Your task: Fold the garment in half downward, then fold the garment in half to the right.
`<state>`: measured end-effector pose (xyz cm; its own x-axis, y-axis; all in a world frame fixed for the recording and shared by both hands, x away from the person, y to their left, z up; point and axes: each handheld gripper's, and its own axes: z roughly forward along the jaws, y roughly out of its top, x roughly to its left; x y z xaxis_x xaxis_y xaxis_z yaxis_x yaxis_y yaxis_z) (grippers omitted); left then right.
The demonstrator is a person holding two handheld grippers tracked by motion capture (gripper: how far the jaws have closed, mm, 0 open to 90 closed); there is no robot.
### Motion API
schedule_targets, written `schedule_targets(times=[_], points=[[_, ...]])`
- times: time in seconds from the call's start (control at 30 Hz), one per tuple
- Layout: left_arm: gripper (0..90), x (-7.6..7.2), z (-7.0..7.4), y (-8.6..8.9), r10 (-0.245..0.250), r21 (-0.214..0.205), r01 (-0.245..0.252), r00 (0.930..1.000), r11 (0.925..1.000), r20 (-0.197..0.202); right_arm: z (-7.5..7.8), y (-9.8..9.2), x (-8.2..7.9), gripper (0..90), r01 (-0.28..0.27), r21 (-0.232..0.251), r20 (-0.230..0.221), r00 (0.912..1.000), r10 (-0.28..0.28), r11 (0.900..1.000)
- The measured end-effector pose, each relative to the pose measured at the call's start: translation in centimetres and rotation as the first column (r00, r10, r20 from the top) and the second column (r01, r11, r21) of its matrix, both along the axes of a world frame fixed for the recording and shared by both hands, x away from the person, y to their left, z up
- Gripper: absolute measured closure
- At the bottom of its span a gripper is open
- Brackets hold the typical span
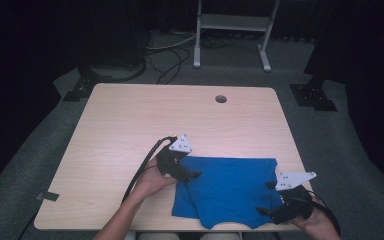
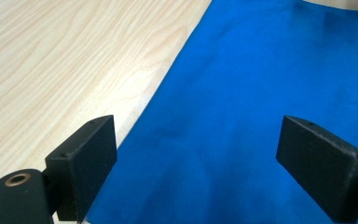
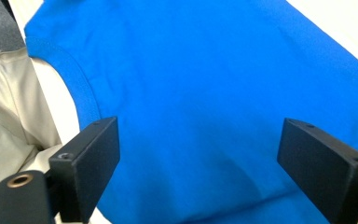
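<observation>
— What are the grippers doing?
— The left gripper and right gripper both stand wide apart, gripping nothing, above the blue T-shirt.
— Where's the shirt?
— Flat at the table's near edge.

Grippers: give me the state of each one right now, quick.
Left gripper: open, holding nothing, fingers over the blue cloth.
Right gripper: open, holding nothing, over the same cloth.

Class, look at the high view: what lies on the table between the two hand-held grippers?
Blue cloth, spread flat from the left hand-held gripper to the right hand-held gripper.
</observation>
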<state>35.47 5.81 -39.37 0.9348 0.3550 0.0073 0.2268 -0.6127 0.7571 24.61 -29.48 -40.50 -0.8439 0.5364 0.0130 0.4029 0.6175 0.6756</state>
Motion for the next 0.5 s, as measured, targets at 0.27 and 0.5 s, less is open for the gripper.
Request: schedule_targets(times=[0.27, 0.5], points=[[11.0, 1.5, 1.0, 0.4, -0.027, 0.016, 0.027, 0.9996, 0.9995, -0.004, 0.9, 1.7, -0.5, 13.1, -0.038, -0.001, 0.022, 0.9990, 0.038, 0.9993], [11.0, 2.1, 1.0, 0.3, -0.062, 0.036, 0.063, 0.9979, 0.9974, -0.017, 0.7, 3.0, -0.5, 13.1, -0.061, 0.002, 0.013, 0.9981, 0.060, 0.9982]])
